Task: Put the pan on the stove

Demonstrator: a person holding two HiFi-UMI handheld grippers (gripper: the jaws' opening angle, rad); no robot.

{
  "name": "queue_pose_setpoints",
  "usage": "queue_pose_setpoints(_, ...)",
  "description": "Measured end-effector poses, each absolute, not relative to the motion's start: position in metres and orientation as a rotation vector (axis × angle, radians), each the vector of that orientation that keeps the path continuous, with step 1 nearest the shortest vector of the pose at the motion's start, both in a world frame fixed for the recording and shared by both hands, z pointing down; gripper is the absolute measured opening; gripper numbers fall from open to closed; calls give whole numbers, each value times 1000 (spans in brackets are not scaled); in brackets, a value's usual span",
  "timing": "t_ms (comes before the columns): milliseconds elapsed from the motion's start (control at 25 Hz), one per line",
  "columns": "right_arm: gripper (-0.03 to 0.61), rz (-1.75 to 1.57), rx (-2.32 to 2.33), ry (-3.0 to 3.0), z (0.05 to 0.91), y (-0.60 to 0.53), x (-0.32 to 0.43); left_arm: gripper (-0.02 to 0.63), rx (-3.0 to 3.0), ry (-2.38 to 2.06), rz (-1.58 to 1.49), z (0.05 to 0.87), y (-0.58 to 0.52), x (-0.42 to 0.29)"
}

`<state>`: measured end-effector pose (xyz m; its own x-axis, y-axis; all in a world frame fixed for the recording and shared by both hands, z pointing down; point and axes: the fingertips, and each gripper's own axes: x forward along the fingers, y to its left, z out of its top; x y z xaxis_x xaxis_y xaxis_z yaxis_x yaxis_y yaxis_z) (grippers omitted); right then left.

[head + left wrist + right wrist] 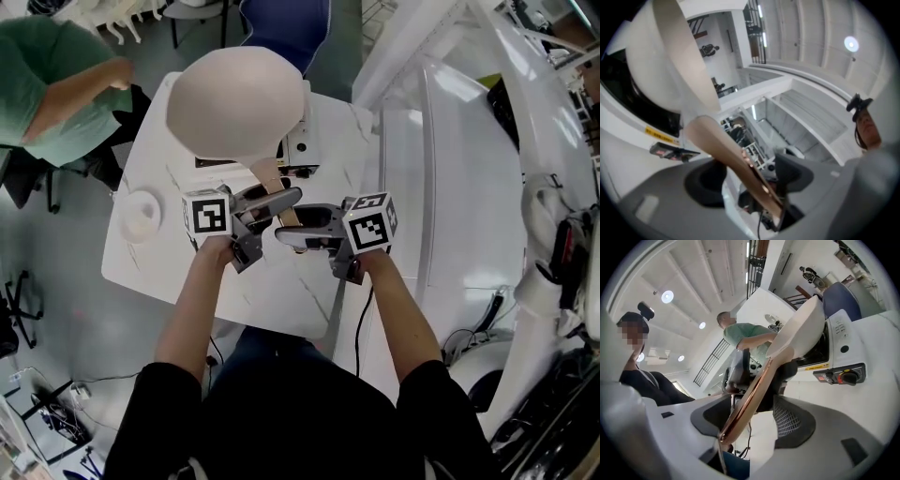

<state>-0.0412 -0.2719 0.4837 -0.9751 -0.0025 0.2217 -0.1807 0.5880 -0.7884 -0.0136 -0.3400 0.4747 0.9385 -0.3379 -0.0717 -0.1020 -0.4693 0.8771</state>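
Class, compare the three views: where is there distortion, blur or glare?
Head view: sharp, with the pan evenly lit. Left gripper view: fisheye bending, dark corners, the pan handle soft close up. Right gripper view: same bending, and the ceiling lamps show as bright spots.

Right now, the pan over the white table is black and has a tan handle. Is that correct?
Not quite. The pan is cream, not black, as the head view shows. The rest stands: it is over the white table and has a tan handle.
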Motion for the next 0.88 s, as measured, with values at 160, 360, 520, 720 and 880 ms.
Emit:
queue_pose_setpoints(160,238,1343,308,-2663,480,-281,-26,327,2004,-387,-331,477,-336,-35)
queue_pose_setpoints(360,230,1370,606,-2745,467,-294,3,289,2044,-574,-308,480,-325,-66)
queue_pose_setpoints(520,41,1140,933,-2826,445,-299,33,19,2225,-975,-232,464,-315,-105)
queue_pose_setpoints(720,23,630,1156,-2842,407,-274,43,8,2442,-1290,-65,419,-280,-111)
queue_pose_setpoints(880,21,293,1254,-2817,374,-241,44,8,2550,-1483,-3,376,-244,-102)
